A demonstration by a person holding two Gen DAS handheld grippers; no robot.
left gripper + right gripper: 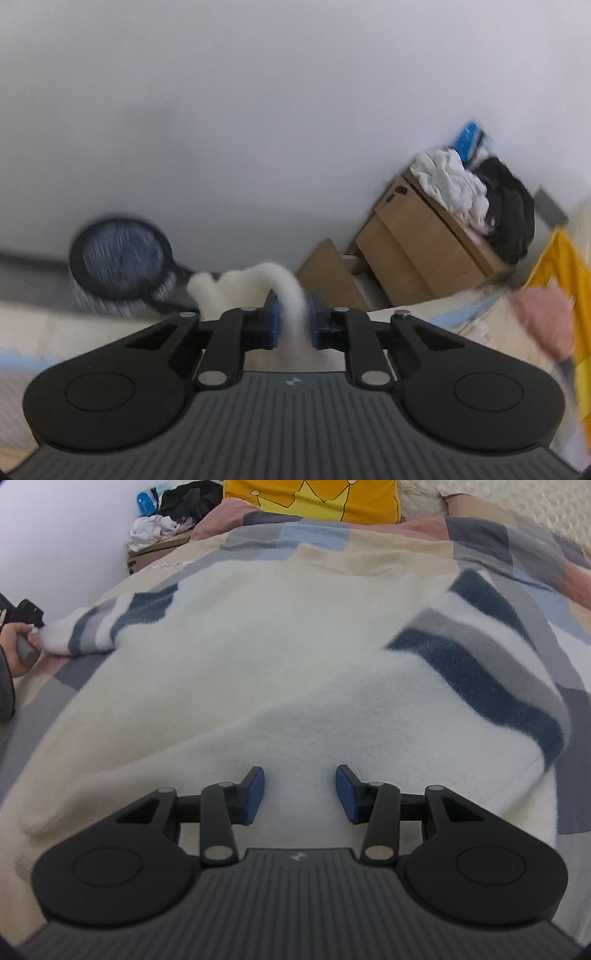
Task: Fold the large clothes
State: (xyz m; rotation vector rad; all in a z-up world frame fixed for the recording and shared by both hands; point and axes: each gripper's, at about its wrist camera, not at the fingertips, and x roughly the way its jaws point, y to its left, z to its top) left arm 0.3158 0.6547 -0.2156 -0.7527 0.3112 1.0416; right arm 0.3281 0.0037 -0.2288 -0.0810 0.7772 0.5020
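Item: one large sweater [236, 653], fleecy, cream-white, lying spread flat on a bed covered by a patchwork quilt [517, 554] in beige, grey, blue and pink blocks. Body plain white, pile soft and slightly fuzzy. Both sleeves carry bands of dark teal, grey and white. The sleeve on the view's right is folded in across the body; the sleeve on the left extends outward toward the bed edge.

Left gripper [291, 319]: blue pads closed on a thin fold of the white fleece, which arches up and over between the jaws and trails away toward the left. In the right wrist view a hand [16, 646] on the grey handle sits at the cuff end of the left sleeve.

Right gripper [300, 794]: jaws partly apart, blue pads hanging just over the white fabric near the hem, gripping nothing.

Surroundings: yellow pillow [314, 498] at the head of the bed; cardboard box [417, 243] by the wall, piled with white and black clothing; round dark fan [118, 254], blurred.
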